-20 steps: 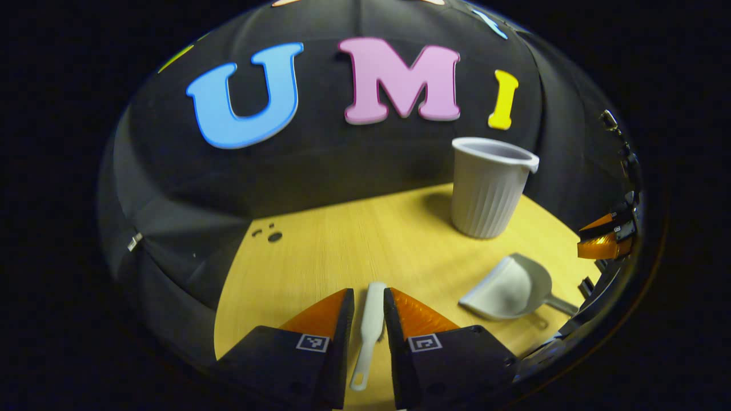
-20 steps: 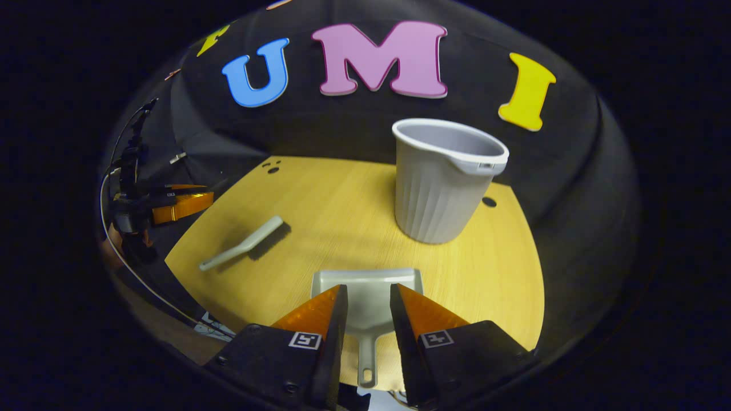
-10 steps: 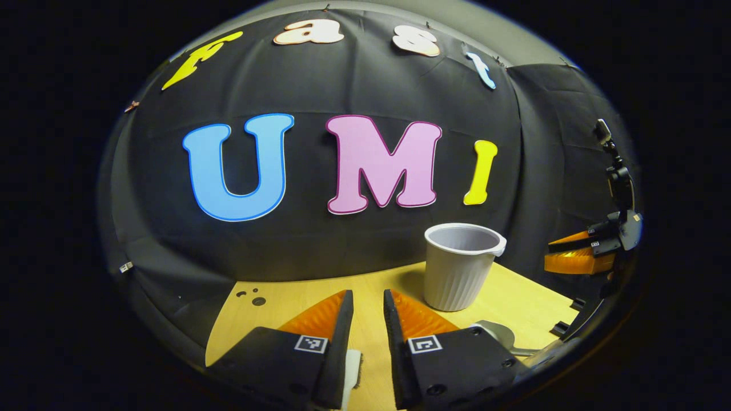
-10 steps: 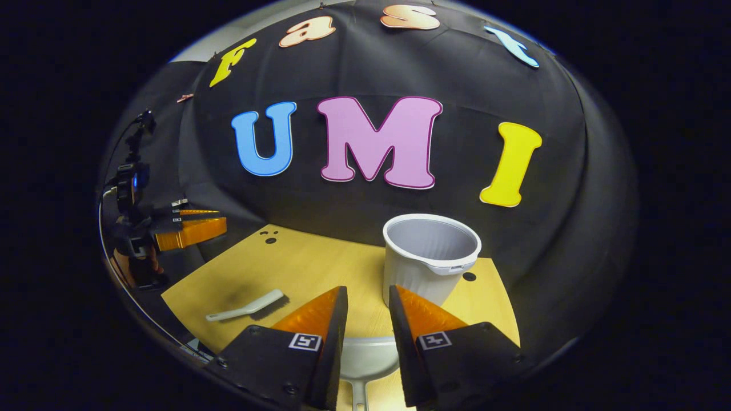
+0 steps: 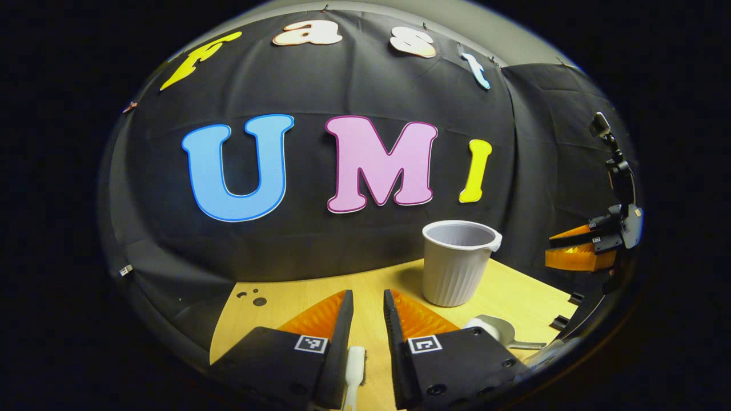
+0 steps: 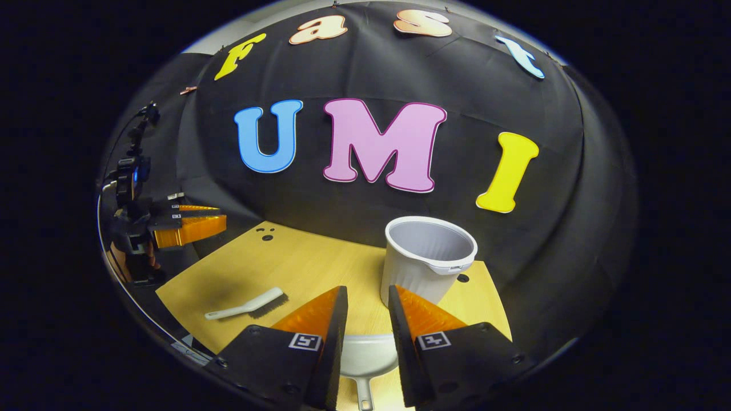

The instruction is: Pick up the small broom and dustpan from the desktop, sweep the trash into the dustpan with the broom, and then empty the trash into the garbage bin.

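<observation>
Evidently nothing was done: both the left gripper (image 5: pixel 368 308) and right gripper (image 6: pixel 368 305) hung released and empty above the small white plastic broom (image 6: pixel 245 305) and pale grey plastic dustpan (image 6: pixel 365 357), both lying ungrasped on the wooden desktop (image 6: pixel 308 268).

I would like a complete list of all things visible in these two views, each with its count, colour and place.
Garbage bin: one, pale grey, ribbed; upright at the back of the desktop, right of centre.
Small broom: one, white with dark bristles; lying flat on the left side.
Dustpan: one, white; lying flat at the near edge, handle towards the camera.
Desktop: one, light wood, with small dark holes.
Left gripper: one; open above the broom.
Right gripper: one; open above the dustpan.
</observation>
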The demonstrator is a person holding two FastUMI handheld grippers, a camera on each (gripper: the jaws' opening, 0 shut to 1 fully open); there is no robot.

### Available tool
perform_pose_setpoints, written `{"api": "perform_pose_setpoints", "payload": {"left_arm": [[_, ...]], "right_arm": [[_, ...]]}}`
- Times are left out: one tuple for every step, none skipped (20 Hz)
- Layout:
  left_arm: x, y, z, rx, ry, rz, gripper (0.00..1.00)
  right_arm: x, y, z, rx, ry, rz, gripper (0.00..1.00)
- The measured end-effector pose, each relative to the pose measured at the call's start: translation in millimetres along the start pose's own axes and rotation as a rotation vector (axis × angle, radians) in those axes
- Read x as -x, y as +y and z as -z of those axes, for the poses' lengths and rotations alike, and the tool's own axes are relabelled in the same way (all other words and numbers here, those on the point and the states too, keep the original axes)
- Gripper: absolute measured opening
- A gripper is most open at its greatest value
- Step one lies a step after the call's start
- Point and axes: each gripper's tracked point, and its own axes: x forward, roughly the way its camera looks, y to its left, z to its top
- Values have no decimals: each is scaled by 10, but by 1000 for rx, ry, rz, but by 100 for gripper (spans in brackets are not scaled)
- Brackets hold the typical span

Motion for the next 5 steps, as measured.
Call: {"api": "perform_pose_setpoints", "payload": {"left_arm": [[1,-3,-5,3,-2,8,37],[1,-5,12,9,0,13,37],[1,-7,26,12,3,15,37],[12,-13,21,12,6,12,37],[27,-17,14,10,8,11,37]], "right_arm": [[-2,3,-29,-6,-5,10,44],[1,17,-51,-12,-7,19,45],[6,20,-53,-17,-8,27,45],[17,34,-60,-22,-7,28,46],[21,42,-61,-26,-7,26,46]]}}
